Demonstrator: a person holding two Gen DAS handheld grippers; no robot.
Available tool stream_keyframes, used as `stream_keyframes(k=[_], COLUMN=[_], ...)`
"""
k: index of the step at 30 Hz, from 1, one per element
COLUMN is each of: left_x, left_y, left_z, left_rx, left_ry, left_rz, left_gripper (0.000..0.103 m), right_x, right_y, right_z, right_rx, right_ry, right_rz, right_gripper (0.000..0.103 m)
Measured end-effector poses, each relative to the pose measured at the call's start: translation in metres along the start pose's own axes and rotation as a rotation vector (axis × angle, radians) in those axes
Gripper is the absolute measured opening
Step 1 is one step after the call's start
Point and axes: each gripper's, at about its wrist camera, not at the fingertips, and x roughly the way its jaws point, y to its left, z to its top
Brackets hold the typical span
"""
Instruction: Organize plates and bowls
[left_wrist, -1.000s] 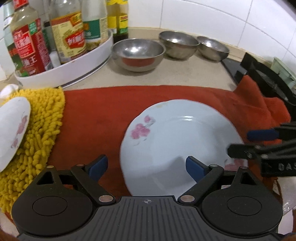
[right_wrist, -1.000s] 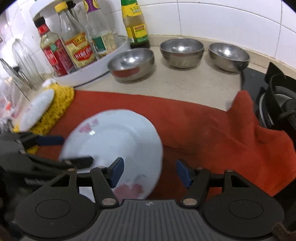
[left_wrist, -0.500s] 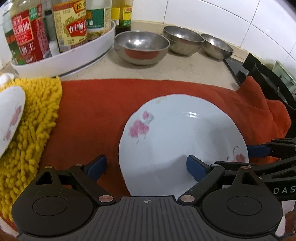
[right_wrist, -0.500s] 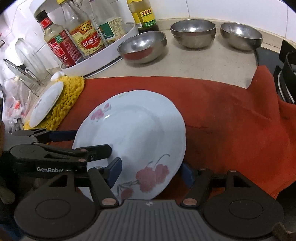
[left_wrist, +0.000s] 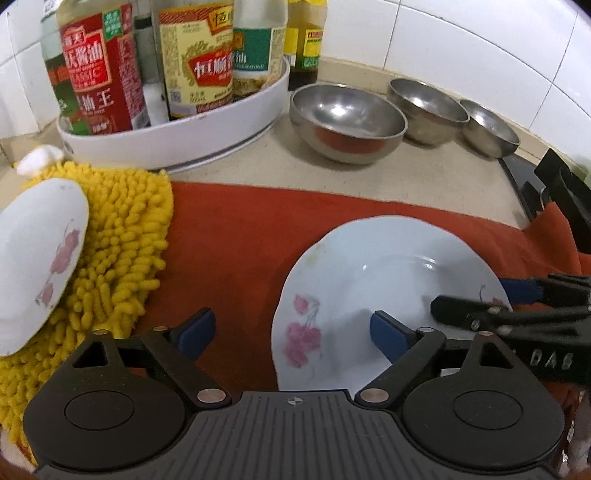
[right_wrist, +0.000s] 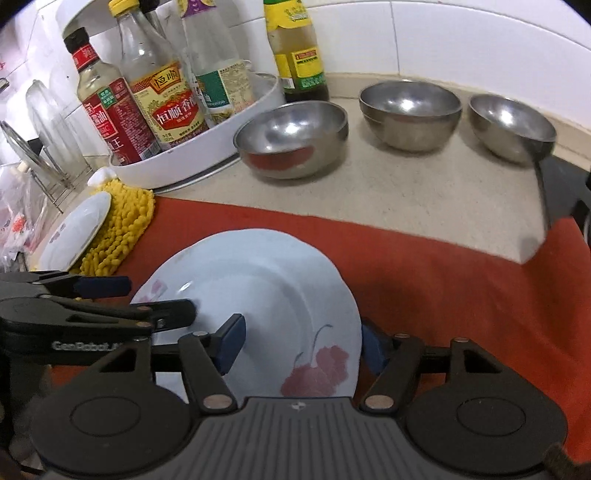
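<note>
The blue-white flowered plate (right_wrist: 255, 291) lies on the red cloth (right_wrist: 461, 295), and both grippers sit at its near rim. The right gripper (right_wrist: 301, 345) straddles the edge with its jaws apart — one blue pad over the plate's face, the other just outside the rim; whether either pad touches cannot be told. The left gripper (left_wrist: 291, 332) is also spread wide, its right-hand pad over the plate, its other pad above bare cloth.

To lift cleanly, the right jaws would likely need to close squarely on the rim, deep enough that the glazed edge does not slip, while the left steadies the opposite side. A second flowered plate (left_wrist: 35, 258) rests well apart on the yellow mat (left_wrist: 125, 251) — a plausible stacking spot.

Both tools point forward and slightly downward, low over the cloth, their fingers converging across the plate. Three steel bowls (right_wrist: 291, 138) wait on the counter (right_wrist: 424, 192) beyond.
</note>
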Motion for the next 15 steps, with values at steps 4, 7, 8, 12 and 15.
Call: stream_keyframes(k=[4, 7, 8, 12, 15], left_x=[-0.007, -0.013, -0.014, -0.023, -0.029], left_y=[0.008, 0.013, 0.015, 0.025, 0.035], left_z=[-0.009, -0.012, -0.011, -0.008, -0.004], left_rx=[-0.044, -0.052, -0.05, -0.051, -0.059], left_ry=[-0.002, 0.005, 0.003, -0.01, -0.026], left_rz=[0.02, 0.025, 0.026, 0.036, 0.047], left_gripper=[0.095, 0.095, 0.095, 0.096, 0.096], right_x=[-0.013, -0.023, -0.025, -0.033, -0.033], right_y=[-0.001, 0.007, 0.01, 0.032, 0.052], right_z=[-0.001, 0.0, 0.001, 0.007, 0.013], right_rx=[-0.006, -0.031, -0.035, -0.066, -0.097], right_ry=[-0.022, -0.04, -0.047, -0.078, -0.099], right_rz=[0.003, -0.027, -0.029, -0.023, 0.003], right_gripper=[0.06, 0.06, 0.06, 0.06, 0.06])
